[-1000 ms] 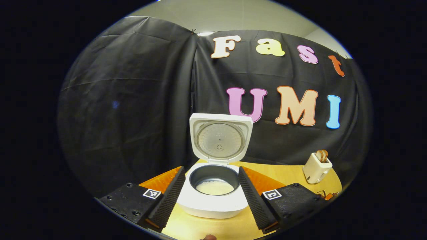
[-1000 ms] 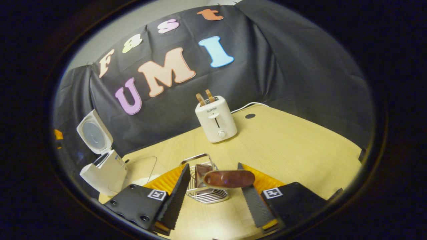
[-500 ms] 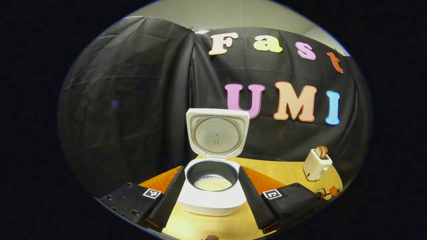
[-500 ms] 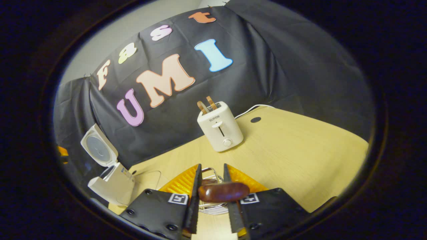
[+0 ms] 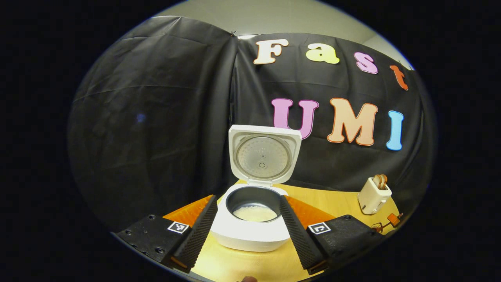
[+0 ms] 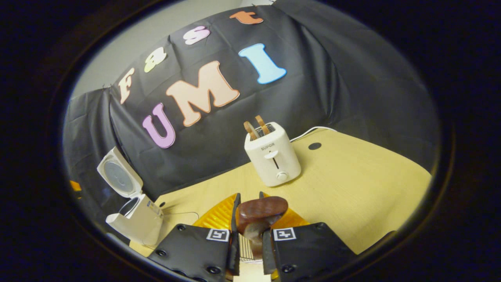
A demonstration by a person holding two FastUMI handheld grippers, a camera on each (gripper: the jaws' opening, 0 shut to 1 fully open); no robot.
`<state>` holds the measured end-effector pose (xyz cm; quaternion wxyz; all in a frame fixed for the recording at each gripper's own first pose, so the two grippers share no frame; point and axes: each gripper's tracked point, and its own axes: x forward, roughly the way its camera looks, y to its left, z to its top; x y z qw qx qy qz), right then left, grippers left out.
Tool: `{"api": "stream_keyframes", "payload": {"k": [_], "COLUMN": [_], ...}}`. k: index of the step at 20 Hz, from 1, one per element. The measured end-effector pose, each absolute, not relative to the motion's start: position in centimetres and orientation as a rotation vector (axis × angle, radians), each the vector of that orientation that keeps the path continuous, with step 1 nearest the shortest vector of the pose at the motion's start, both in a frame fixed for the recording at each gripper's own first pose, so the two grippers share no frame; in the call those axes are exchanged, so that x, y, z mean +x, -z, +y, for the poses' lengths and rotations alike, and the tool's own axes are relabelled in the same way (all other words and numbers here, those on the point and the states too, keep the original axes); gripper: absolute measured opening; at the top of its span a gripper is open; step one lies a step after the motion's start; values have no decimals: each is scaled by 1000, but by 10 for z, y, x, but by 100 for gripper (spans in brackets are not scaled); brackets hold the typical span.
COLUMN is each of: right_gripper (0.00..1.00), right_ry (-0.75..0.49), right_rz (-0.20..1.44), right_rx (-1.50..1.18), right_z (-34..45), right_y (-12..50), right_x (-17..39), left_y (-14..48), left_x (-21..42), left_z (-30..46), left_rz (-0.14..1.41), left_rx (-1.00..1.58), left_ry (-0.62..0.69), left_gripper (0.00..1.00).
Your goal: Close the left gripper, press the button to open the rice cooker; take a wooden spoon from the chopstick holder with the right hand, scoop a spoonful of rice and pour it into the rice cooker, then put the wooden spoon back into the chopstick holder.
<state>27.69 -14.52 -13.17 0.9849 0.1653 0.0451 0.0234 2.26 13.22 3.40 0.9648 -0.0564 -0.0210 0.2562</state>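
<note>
Right gripper [image 6: 250,235] clamps the spoon [image 6: 260,209] over the holder [image 6: 246,248]; a skewed grip could drop it. Left gripper [image 5: 246,231] hangs apart before the open cooker [image 5: 250,231].

I count one rice cooker [image 5: 252,219] on the bench [image 6: 352,188], its single lid [image 5: 265,156] up, with one pot [image 5: 254,203] inside and one patch of rice [image 5: 254,213] at the bottom. There is one toaster [image 6: 273,156], and two slices of toast [image 6: 255,126] stand in its slots. One wooden spoon [image 6: 261,209] sits between the fingers of my right claw [image 6: 250,239], and below it is one wire holder [image 6: 246,248] (mostly hidden). One white cable [image 6: 309,132] runs behind the toaster, and one dark round spot [image 6: 314,146] marks the benchtop. My left claw [image 5: 245,229] makes two claws in all, each with two fingers.
</note>
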Motion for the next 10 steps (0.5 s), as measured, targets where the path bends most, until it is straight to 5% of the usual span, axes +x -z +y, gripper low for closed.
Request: {"api": "stream_keyframes", "payload": {"k": [10], "right_gripper": [24], "right_ry": [-23], "right_rz": [29], "right_rx": [295], "right_z": [-138], "right_y": [74], "right_x": [250], "left_y": [-22], "left_x": [26], "left_z": [131], "left_rz": [-50], "left_rx": [-94], "left_ry": [-427], "left_gripper": [94]}}
